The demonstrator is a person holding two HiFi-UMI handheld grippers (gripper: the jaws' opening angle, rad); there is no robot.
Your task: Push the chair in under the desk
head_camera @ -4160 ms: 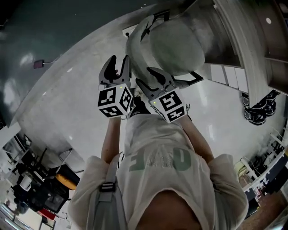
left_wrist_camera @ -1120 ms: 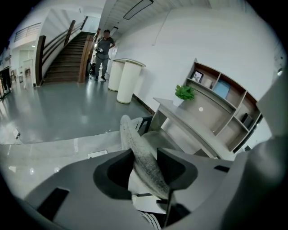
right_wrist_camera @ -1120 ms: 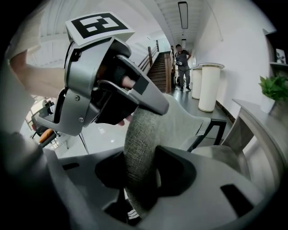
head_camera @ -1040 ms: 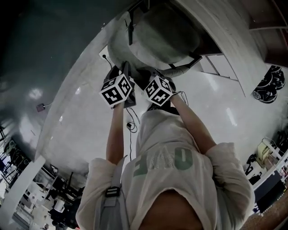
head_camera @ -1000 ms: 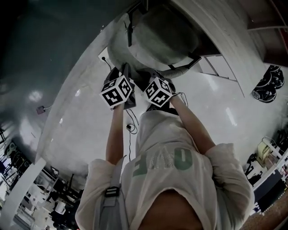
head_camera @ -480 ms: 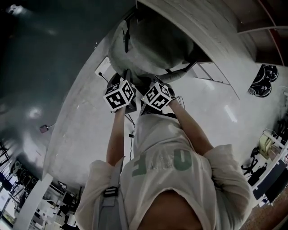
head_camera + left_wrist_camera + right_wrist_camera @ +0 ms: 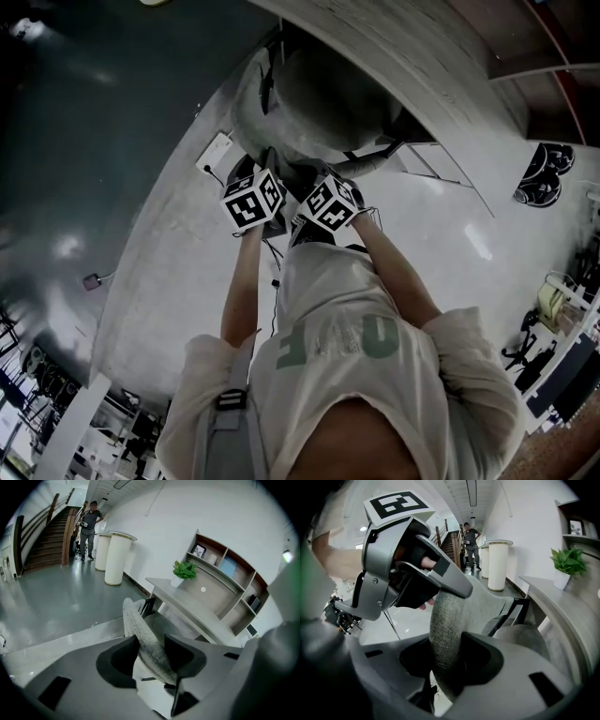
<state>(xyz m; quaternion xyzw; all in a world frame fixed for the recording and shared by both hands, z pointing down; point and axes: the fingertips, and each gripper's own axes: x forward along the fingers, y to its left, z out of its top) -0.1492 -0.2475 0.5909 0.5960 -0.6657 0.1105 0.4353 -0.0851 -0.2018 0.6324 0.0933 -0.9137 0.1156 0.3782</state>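
Note:
A grey fabric chair (image 7: 319, 94) stands with its seat partly beneath the curved desk (image 7: 412, 56). Both grippers sit side by side on the top edge of its backrest. My left gripper (image 7: 255, 171) is shut on the backrest rim (image 7: 149, 649), which runs between its pads. My right gripper (image 7: 314, 180) is shut on the same rim (image 7: 445, 639), just right of the left one (image 7: 408, 569). In the right gripper view the seat (image 7: 522, 637) lies close beside the desk front (image 7: 569, 620). The chair's legs are hidden.
A potted plant (image 7: 183, 570) stands on the desk, with a shelf unit (image 7: 229, 576) behind it. A white socket block (image 7: 217, 147) and a cable (image 7: 272, 255) lie on the floor to the left. White columns (image 7: 116, 557), stairs (image 7: 47, 541) and a person (image 7: 89, 527) are far off.
The chair and both grippers have slid toward the desk, and more of the seat now lies beneath the desktop. Both grips on the backrest are unchanged.

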